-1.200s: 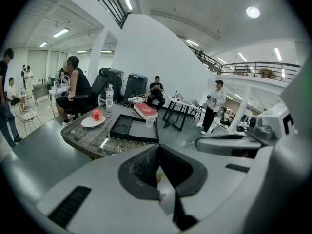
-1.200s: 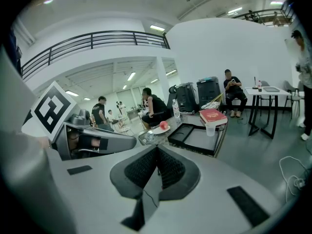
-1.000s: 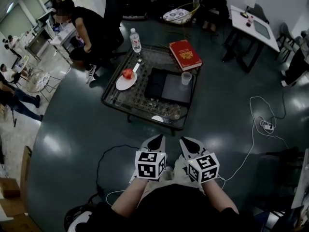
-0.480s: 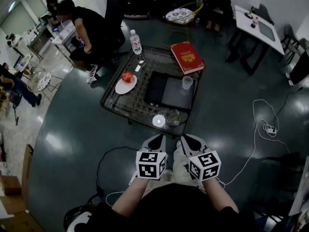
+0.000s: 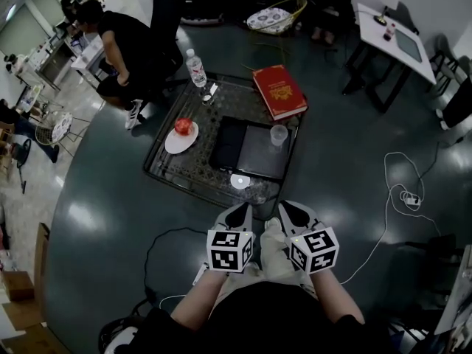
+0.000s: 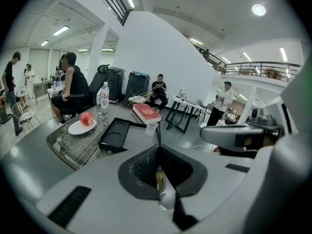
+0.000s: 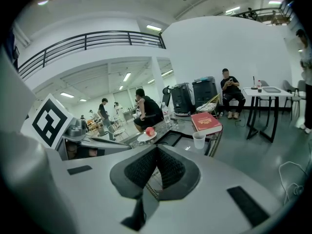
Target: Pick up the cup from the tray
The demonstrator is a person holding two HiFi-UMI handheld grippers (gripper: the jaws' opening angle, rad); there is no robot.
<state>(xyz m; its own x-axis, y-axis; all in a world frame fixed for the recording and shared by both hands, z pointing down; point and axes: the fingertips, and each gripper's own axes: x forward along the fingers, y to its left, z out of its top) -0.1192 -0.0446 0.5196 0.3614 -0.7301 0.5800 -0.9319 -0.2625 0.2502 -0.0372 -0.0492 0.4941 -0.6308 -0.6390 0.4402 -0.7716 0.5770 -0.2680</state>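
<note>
Head view: cup (image 5: 278,135) sits at the tray's (image 5: 247,153) right edge on the counter (image 5: 184,169). The left hand-held gripper (image 5: 238,214) and right hand-held gripper (image 5: 290,214) are well short of it.
Left gripper view: jaws pressed together, nothing in them.
Right gripper view: same deal.

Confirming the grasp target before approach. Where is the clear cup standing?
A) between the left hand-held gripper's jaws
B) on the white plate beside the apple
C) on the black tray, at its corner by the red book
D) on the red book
C: the head view shows the cup upright on the black tray, at the corner nearest the red book; the white plate holds only the apple.
</note>
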